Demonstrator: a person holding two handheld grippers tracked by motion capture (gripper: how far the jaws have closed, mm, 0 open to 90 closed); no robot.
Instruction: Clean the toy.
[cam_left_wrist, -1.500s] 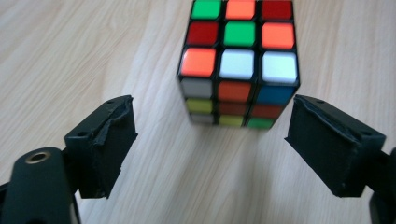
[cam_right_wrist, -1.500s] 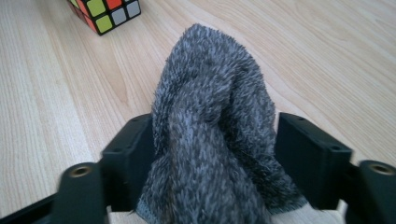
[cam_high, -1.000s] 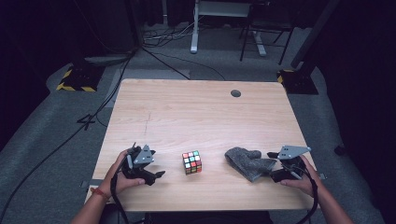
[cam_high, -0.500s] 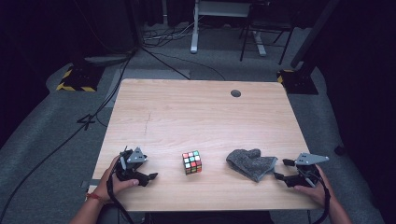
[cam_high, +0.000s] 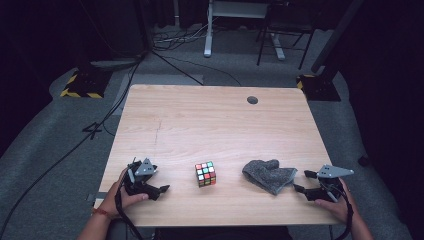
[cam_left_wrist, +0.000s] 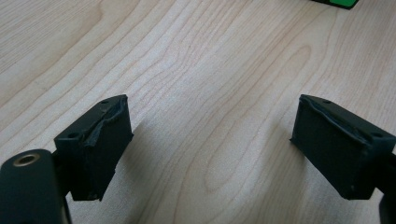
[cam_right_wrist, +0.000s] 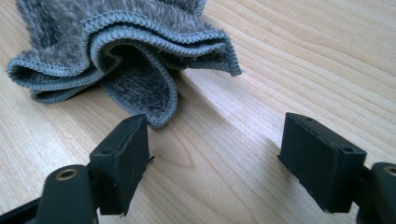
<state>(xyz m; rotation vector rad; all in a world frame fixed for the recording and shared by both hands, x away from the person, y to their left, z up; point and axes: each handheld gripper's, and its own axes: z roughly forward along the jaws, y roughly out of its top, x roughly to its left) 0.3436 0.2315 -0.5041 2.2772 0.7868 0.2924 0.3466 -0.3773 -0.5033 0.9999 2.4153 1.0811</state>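
A scrambled Rubik's cube (cam_high: 205, 173) sits near the table's front edge, between my two grippers; a green strip of it (cam_left_wrist: 336, 3) shows in the left gripper view. My left gripper (cam_high: 159, 182) (cam_left_wrist: 210, 126) rests low on the wood to the cube's left. Its jaws have just been opening and hold nothing. A crumpled grey cloth (cam_high: 269, 176) (cam_right_wrist: 116, 51) lies to the right of the cube. My right gripper (cam_high: 301, 181) (cam_right_wrist: 215, 140) stands open just beside it, with one fingertip (cam_right_wrist: 126, 149) close to the cloth's hem and only bare wood between the jaws.
The wooden table (cam_high: 210, 120) has a round cable hole (cam_high: 252, 100) at the far right. Both hands rest at the front edge. Beyond the table, cables (cam_high: 180, 65) and a desk frame (cam_high: 240, 20) stand on the dark floor.
The right gripper has drawn back to the right, away from the cloth, which stays on the table. The left gripper has slid slightly left and toward the front edge, away from the cube.
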